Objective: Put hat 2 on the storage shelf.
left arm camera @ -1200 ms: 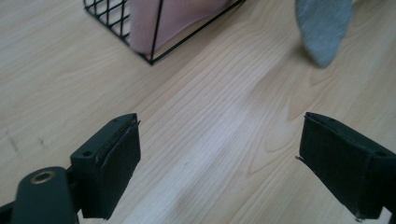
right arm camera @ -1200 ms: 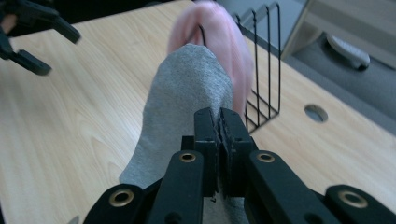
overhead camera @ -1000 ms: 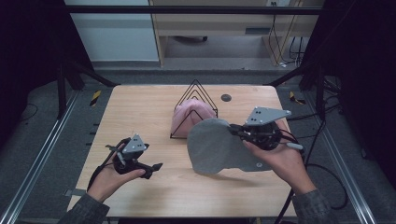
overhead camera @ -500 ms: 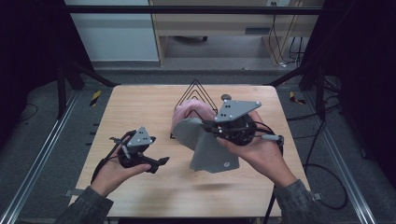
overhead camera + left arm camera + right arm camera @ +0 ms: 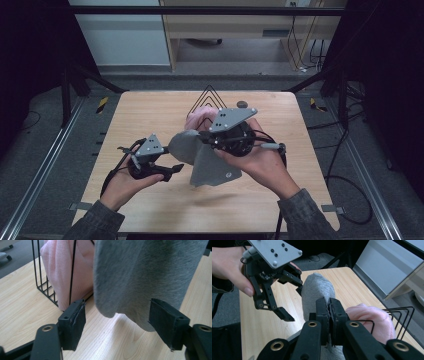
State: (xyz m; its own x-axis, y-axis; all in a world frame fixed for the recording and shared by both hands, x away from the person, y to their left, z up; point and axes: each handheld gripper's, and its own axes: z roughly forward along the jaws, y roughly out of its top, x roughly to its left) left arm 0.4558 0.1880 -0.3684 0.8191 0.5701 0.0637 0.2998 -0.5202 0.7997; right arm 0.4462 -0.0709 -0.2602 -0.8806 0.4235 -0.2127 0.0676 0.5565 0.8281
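A grey fleece hat hangs above the table, and my right gripper is shut on its upper edge. In the right gripper view the jaws are pressed together on the grey hat. My left gripper is open just left of the hanging hat. In the left gripper view its jaws stand wide apart below the grey hat, whose lower edge dips between them without touching. A pink hat sits in a black wire rack behind.
The wire rack with the pink hat stands at the back middle of the wooden table. A small dark round object lies near the rack. The left gripper shows close to the right one.
My right gripper has carried the grey hat to the left and lifted it off the table. The left gripper has moved right, up to the hat's lower edge.
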